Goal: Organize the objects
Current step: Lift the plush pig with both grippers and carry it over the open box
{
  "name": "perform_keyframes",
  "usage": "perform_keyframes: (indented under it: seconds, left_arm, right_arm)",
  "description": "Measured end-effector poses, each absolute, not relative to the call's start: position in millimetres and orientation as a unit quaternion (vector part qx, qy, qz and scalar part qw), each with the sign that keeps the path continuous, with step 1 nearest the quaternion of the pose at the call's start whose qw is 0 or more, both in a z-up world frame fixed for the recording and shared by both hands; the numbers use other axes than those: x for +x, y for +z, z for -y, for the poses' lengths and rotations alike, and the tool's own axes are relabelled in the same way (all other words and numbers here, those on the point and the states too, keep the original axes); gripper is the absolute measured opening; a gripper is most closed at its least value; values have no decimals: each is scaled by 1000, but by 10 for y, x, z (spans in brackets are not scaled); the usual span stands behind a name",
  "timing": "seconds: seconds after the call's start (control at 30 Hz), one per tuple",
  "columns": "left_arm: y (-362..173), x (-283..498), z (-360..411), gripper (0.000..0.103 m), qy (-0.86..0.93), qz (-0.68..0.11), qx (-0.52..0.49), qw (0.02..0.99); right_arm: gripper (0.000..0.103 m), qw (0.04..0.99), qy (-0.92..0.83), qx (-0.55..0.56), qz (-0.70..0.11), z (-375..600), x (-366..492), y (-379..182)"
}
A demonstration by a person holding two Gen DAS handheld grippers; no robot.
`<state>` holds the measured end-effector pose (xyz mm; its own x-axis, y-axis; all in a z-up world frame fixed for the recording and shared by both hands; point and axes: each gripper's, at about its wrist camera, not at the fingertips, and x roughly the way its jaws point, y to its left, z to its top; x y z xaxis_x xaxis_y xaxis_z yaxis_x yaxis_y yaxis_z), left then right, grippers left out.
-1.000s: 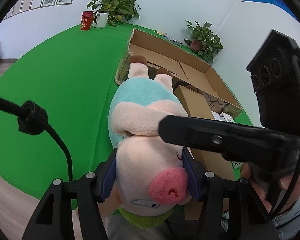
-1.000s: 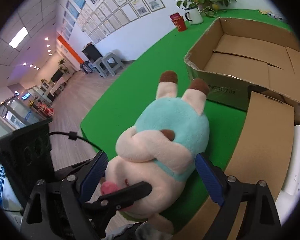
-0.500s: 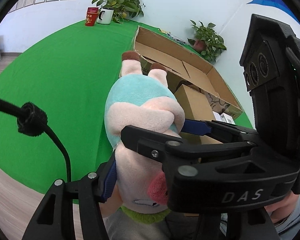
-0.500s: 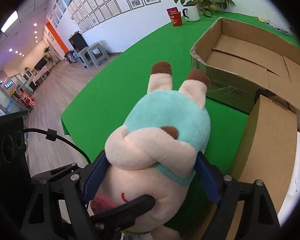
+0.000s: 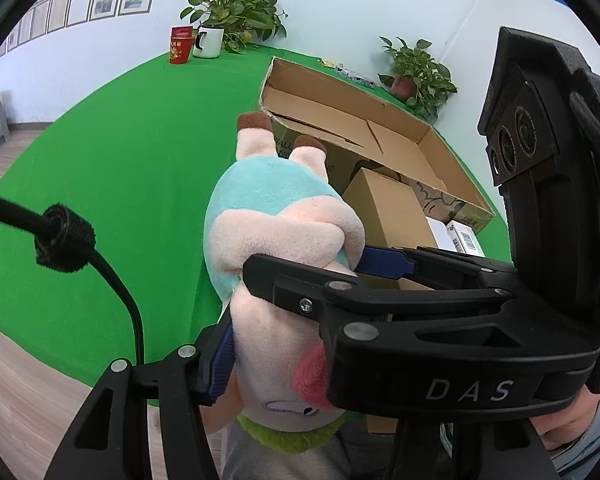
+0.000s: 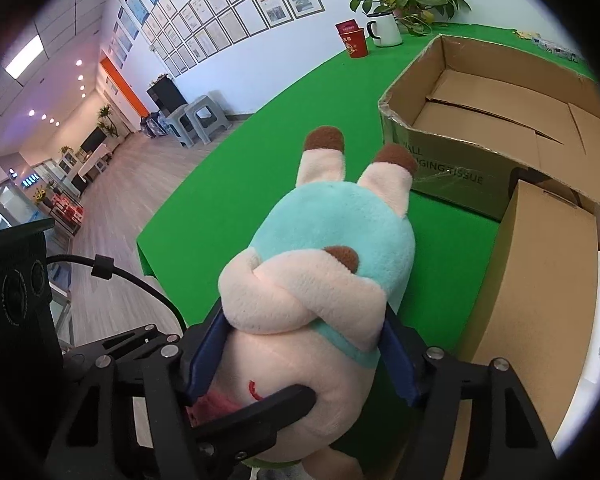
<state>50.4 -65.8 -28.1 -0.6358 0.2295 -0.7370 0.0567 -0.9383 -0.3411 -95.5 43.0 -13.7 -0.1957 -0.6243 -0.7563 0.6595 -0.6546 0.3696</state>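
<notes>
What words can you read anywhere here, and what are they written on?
"DAS": on the right gripper.
"...GING TISSUE", start hidden: on the open cardboard box.
Red cup, wall papers, small white box: too small or blurred to read.

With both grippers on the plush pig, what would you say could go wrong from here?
1. The right gripper jaws are closing around the plush pig where the left gripper already clamps its head; the crowded fingers could collide.
2. The soft body may squash and slip.
3. The feet could snag the open cardboard box rim.
</notes>
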Motion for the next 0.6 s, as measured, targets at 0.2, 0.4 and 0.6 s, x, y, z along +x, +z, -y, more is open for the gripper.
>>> perform_keyframes:
  seconds: [0.2, 0.4, 0.6]
  left_arm:
    - [-61, 452, 621, 52, 898, 153, -410, 42]
    - [178, 307, 391, 52, 904, 123, -405, 54]
    - [363, 1, 37, 52, 908, 85, -400, 95]
  right_arm:
    - [68, 420, -790, 447, -9, -453, -897, 32]
    - [68, 419, -803, 424, 14, -602, -1045, 179]
    - [68, 385, -828, 406, 43, -850, -1237, 284]
